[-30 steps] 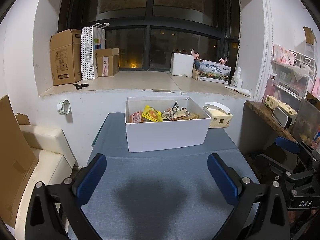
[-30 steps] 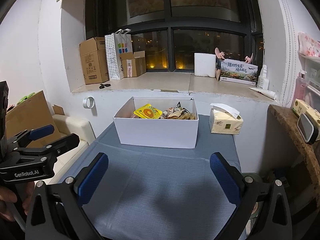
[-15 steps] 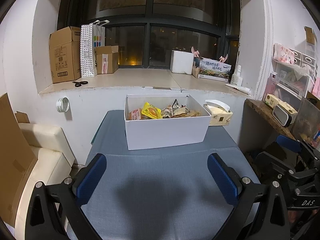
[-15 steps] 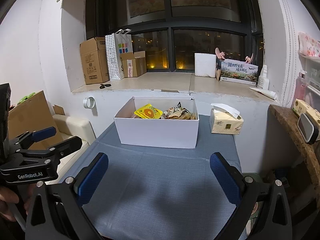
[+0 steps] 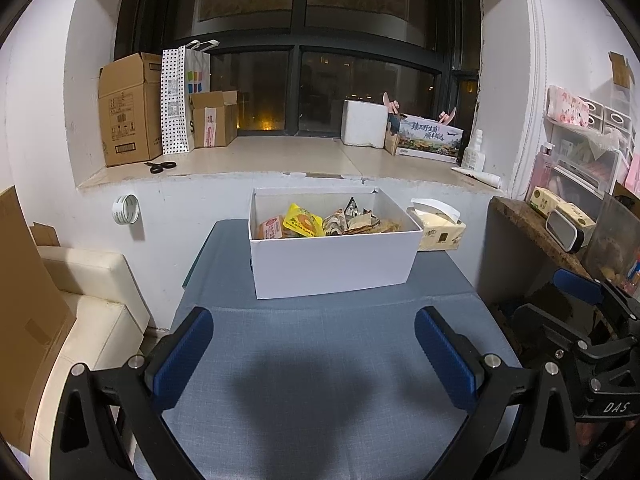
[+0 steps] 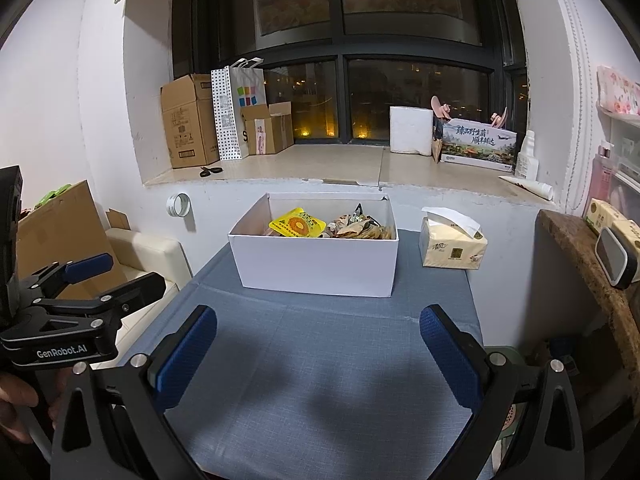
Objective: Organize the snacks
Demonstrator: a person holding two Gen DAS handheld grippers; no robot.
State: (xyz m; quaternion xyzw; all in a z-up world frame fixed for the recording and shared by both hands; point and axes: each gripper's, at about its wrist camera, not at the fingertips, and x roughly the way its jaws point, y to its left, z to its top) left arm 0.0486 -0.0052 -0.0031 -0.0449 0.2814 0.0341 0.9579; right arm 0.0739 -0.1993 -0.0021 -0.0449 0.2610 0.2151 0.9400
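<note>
Snacks (image 5: 320, 222) heaped in white box (image 5: 332, 264)

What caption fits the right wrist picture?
Open right gripper faces a white box of snacks on a blue table.

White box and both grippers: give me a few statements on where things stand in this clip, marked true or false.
1. The white box holds snack packets, a yellow packet among them. True.
2. The left gripper is shut on a snack. False: it is open and holds nothing.
3. The tissue pack sits on the blue table beside the box. True.
4. The right gripper reaches inside the box. False: it is open, short of the box, over bare table.
5. Scissors lie inside the box. False: they lie on the window ledge.
</note>
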